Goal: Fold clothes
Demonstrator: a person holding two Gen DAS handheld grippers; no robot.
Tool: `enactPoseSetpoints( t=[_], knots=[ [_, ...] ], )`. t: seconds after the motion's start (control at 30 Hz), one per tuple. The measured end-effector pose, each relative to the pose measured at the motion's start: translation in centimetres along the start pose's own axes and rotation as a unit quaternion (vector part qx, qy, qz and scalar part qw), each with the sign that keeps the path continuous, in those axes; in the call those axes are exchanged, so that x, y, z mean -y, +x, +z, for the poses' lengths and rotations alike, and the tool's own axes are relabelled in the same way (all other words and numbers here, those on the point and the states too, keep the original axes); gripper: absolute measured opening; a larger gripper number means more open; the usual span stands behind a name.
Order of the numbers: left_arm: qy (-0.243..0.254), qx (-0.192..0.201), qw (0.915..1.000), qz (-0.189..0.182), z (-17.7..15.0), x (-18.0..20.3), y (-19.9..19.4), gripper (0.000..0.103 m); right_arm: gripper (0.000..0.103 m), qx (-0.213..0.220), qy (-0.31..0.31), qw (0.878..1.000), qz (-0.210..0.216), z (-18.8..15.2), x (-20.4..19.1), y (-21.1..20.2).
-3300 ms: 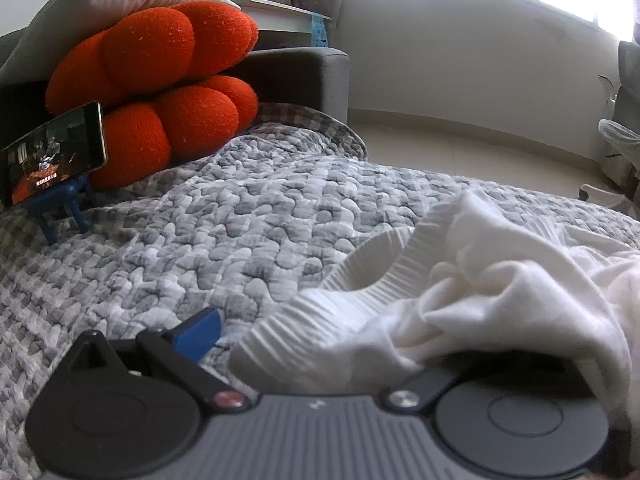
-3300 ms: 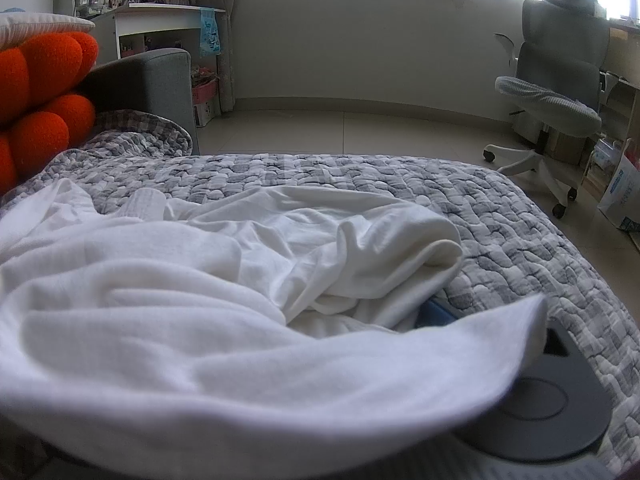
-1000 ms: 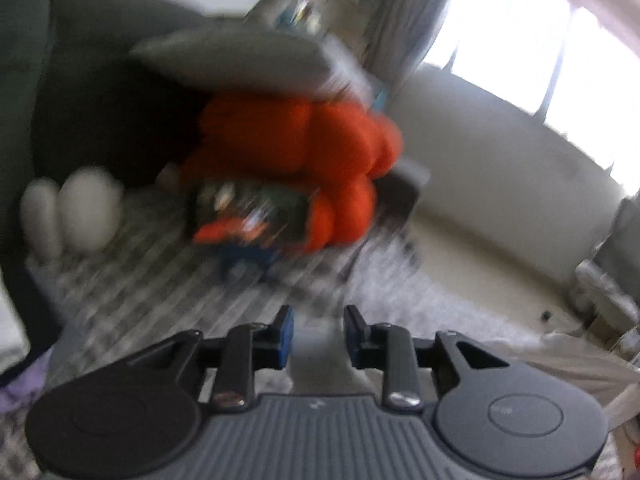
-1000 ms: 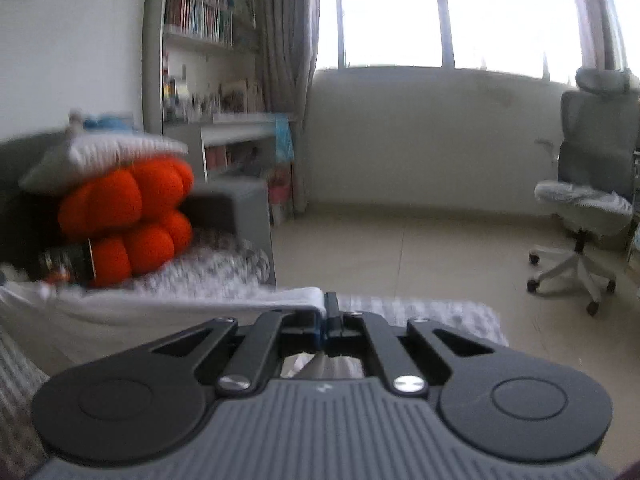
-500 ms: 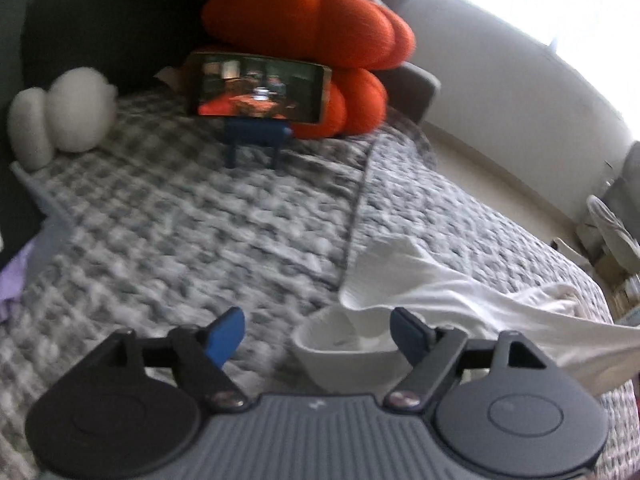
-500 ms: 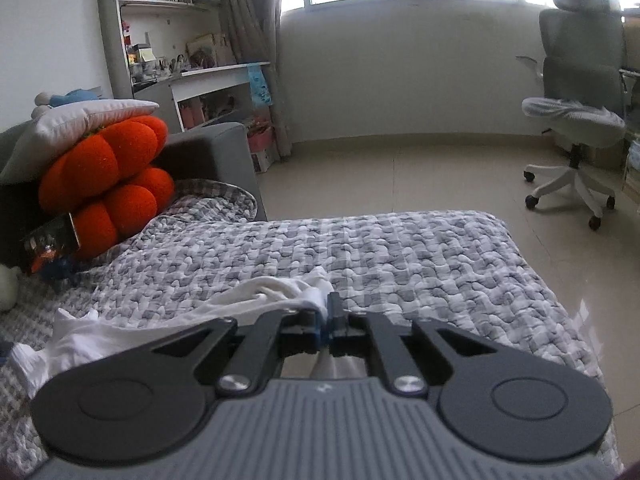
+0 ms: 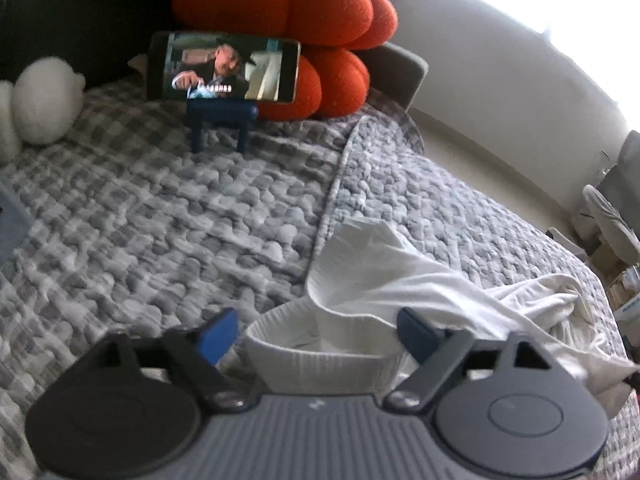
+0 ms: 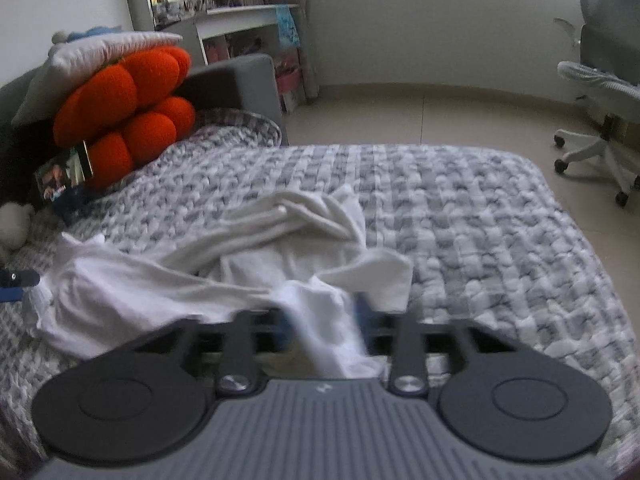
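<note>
No container is seen; the white garment (image 8: 256,276) is spread loose and crumpled on a bed covered by a grey and white checked quilt (image 7: 160,240).

The left tool (image 7: 318,330) is seen with its blue-tipped fingers (image 7: 218,334) set apart at a middling width, and they are closing. A ribbed band of the garment (image 7: 320,360) lies between them, clear of the left finger; whether the right finger touches the cloth cannot be told for certain.

The right tool (image 8: 322,320) is shown with its jaws opening. A bunched fold of the garment passes between them and is blurred in the right wrist view, so contact with the pads is not clearly shown, though the cloth appears to hang loose there.

The garment's long axis is laid across the bed, from the ribbed end at the left tool to the fold at the right tool, with a twisted part reaching away toward the far edge of the bed.

At the head of the bed an orange cushion (image 7: 288,8) is propped, and a phone (image 7: 224,66) with a lit screen is held on a small blue stand (image 7: 220,118) in front of it. A wheeled chair (image 8: 600,92) is seen on the floor beyond the bed.
</note>
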State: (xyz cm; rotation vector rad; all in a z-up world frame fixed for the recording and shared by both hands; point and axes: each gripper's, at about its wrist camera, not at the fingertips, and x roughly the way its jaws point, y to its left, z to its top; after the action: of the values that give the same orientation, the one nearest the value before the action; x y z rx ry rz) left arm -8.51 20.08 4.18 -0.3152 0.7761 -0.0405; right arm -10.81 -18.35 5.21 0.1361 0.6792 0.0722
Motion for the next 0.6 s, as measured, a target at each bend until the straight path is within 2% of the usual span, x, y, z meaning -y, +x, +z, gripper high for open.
enactPoseSetpoints(
  t=[0.03, 0.07, 0.1, 0.13, 0.17, 0.23, 0.33, 0.47, 0.53, 0.57, 0.6],
  knots=[
    [-0.004, -0.011, 0.9999, 0.001, 0.1, 0.1, 0.4, 0.034, 0.051, -0.003, -0.004, 1.0, 0.0, -0.2, -0.1, 0.3],
    [-0.009, -0.022, 0.9997, 0.002, 0.2, 0.1, 0.8, 0.011, 0.051, -0.007, -0.009, 1.0, 0.001, -0.2, -0.3, 0.5],
    [-0.012, -0.02, 0.9997, 0.002, 0.5, 0.1, 0.9, 0.008, 0.047, -0.01, -0.015, 1.0, 0.0, -0.2, -0.5, 0.8],
    [-0.015, -0.019, 0.9997, 0.001, 0.7, 0.1, 0.9, 0.005, 0.026, -0.013, -0.022, 1.0, 0.0, -0.1, -0.7, 1.1],
    [-0.009, -0.007, 0.9999, 0.002, 1.1, 0.2, 0.6, 0.005, 0.005, -0.013, -0.029, 0.999, -0.003, 0.1, -0.8, 1.3],
    [0.004, 0.021, 0.9998, 0.005, 2.2, 0.5, -0.5, 0.005, 0.005, 0.001, -0.039, 0.999, -0.011, 0.8, -1.0, 0.9],
    [0.009, 0.092, 0.9956, -0.018, 4.0, 0.3, -4.3, 0.004, 0.005, 0.06, -0.043, 0.997, -0.016, 2.4, -0.8, -1.7],
    [0.012, 0.189, 0.98, -0.06, 5.2, -0.8, -10.7, 0.004, 0.005, 0.151, -0.033, 0.988, 0.015, 4.0, -0.5, -7.8],
    [0.019, 0.192, 0.9786, -0.072, 3.8, -2.2, -12.2, 0.005, 0.005, 0.168, -0.051, 0.984, 0.037, 3.5, -0.7, -10.4],
    [0.023, 0.193, 0.9778, -0.078, 3.1, -2.9, -13.0, 0.005, 0.005, 0.161, -0.065, 0.984, 0.046, 2.8, -0.8, -11.1],
    [0.025, 0.173, 0.9817, -0.076, 1.9, -3.6, -12.8, 0.006, 0.005, 0.15, -0.08, 0.984, 0.055, 2.0, -0.8, -11.6]
  ],
)
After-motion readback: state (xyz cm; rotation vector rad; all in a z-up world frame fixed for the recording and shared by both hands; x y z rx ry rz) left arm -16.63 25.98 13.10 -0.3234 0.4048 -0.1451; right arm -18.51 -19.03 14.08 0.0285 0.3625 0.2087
